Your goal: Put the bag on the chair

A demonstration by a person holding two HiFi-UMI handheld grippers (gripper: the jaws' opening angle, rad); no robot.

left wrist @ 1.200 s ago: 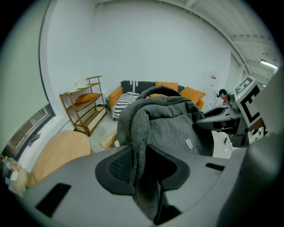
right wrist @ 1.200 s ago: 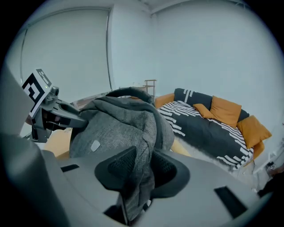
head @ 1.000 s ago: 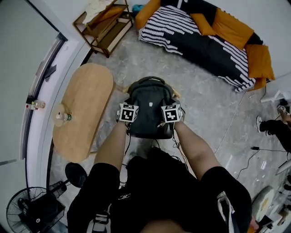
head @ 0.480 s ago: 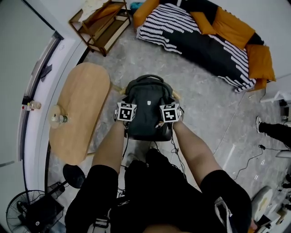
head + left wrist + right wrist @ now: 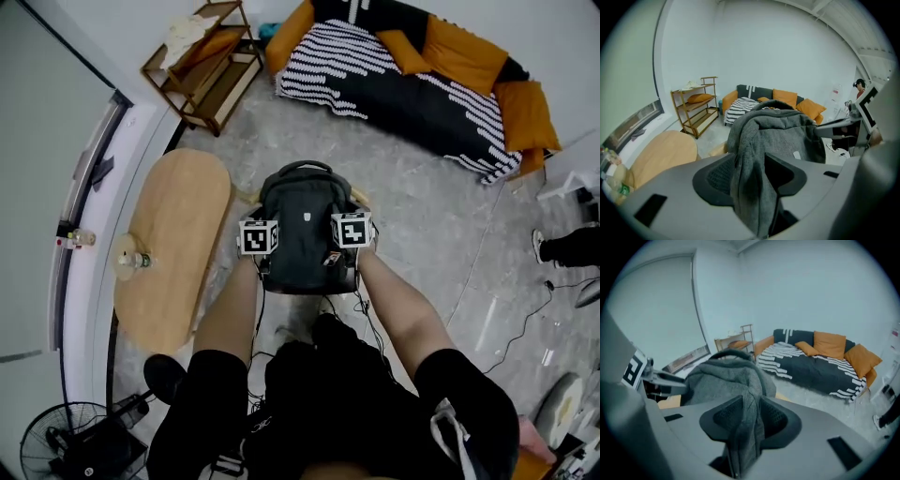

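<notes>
Though the head view shows the bag resting on the chair, only the gripper views show the fingers. The left gripper has just opened its fingers loosely around a grey fold. The right gripper, its fingers also easing apart, presses the fabric.

1. Head view: bright, even, diffuse light with no hard shadows. The palest zone is the window ledge at the left edge.
2. The floor carries a faint sheen and only soft, smeared shading around the person.
3. The bag reads near-black and shows little surface detail.
4. Strong barrel distortion: wall lines bow and the corners stretch.
5. Both gripper views are circular fisheye images with black corners and a cool blue-green cast. The walls look washed out.
6. In the gripper views the nearest foreground is soft and slightly blurred. The sofa farther off is crisper. The right gripper view is a little dimmer than the left.
</notes>
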